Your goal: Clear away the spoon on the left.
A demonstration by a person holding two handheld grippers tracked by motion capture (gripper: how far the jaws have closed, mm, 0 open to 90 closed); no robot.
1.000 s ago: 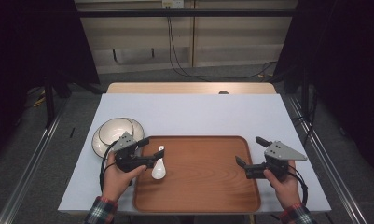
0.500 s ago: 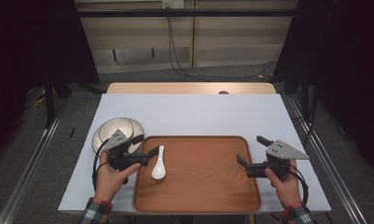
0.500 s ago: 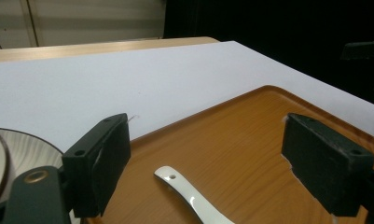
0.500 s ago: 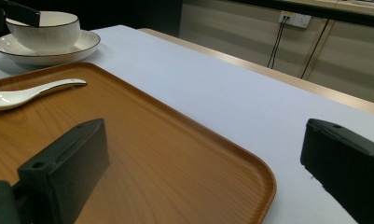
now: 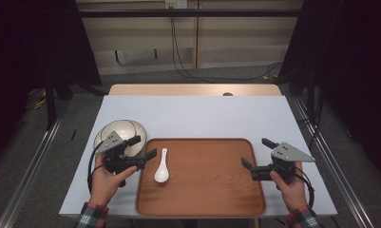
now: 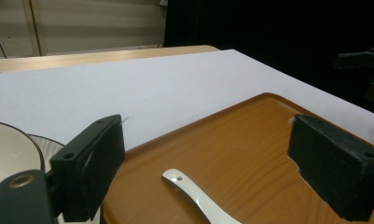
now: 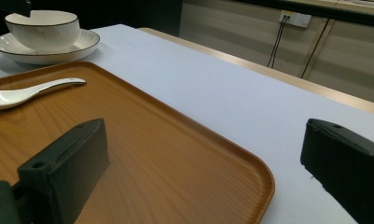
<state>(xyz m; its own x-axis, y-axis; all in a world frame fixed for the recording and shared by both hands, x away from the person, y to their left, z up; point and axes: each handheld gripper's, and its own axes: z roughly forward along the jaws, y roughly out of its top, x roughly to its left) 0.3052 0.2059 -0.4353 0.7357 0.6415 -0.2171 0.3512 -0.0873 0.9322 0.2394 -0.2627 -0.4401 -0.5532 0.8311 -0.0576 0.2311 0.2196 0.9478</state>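
A white ceramic spoon [image 5: 160, 170] [image 6: 198, 198] [image 7: 31, 93] lies loose on the left part of the wooden tray [image 5: 202, 199] [image 6: 250, 140] [image 7: 175, 154], handle pointing away from me. My left gripper [image 5: 144, 146] [image 6: 208, 163] hovers at the tray's left rim, just left of the spoon and apart from it. Its jaws have just been opening and nothing is gripped between them. My right gripper [image 5: 255, 152] [image 7: 205, 172] stands open and empty over the tray's right edge.
A white bowl [image 5: 124, 130] [image 6: 7, 154] [image 7: 42, 28] sits on a plate [image 7: 77, 46] beside the tray's far left corner, right behind my left gripper. The white tabletop [image 5: 193, 114] stretches beyond the tray. Floor rails and cables lie around the table.
My left gripper has drawn back to the left, away from the spoon and toward the bowl, with its jaws a little wider. Spoon and right gripper have stayed put.
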